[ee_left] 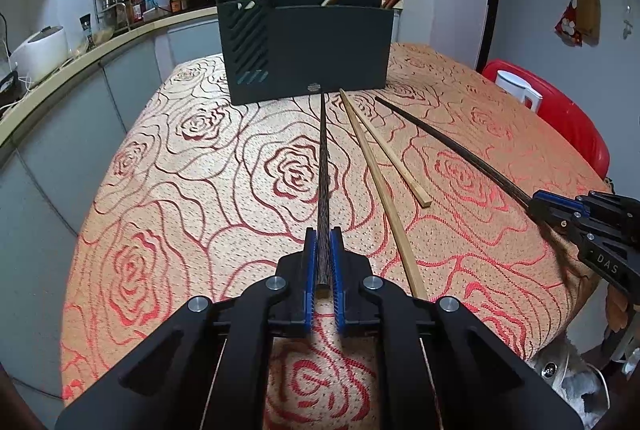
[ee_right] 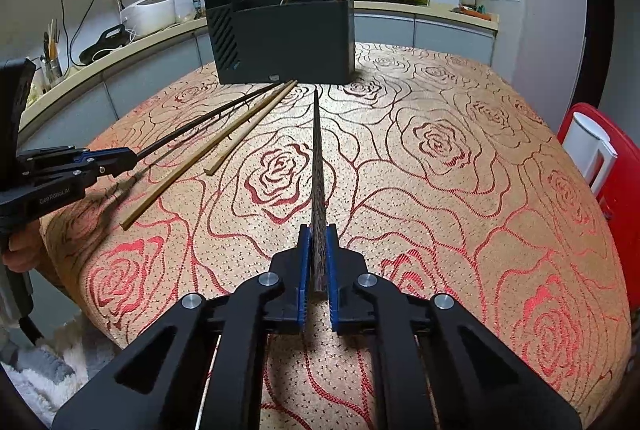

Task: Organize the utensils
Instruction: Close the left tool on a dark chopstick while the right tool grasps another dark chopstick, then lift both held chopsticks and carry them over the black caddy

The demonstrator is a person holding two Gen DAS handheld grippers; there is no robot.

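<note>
Left gripper (ee_left: 324, 254): blue-padded jaws clamped on the thick end of a dark speckled chopstick (ee_left: 323, 166), which runs straight ahead, tip near the foot of the holder.

Black utensil holder (ee_left: 320, 50): upright at the far edge of the table, slatted compartment at its left end; several chopsticks, light bamboo and dark, stand leaning inside.

Two bamboo chopsticks (ee_left: 380, 166): lying flat on the rose-patterned tablecloth (ee_left: 180, 190) between the grippers, tips together just beside the holder, butt ends splayed apart; the shorter-looking one (ee_left: 400, 166) lies to the right.

Right gripper (ee_right: 318, 250): jaws closed tight on the thick end of a second dark speckled chopstick (ee_right: 318, 158), pointing toward the holder, tip just short of it.

Right edge: white kettle (ee_right: 592, 150) on a red stool (ee_right: 624, 182), beside the table.
</note>
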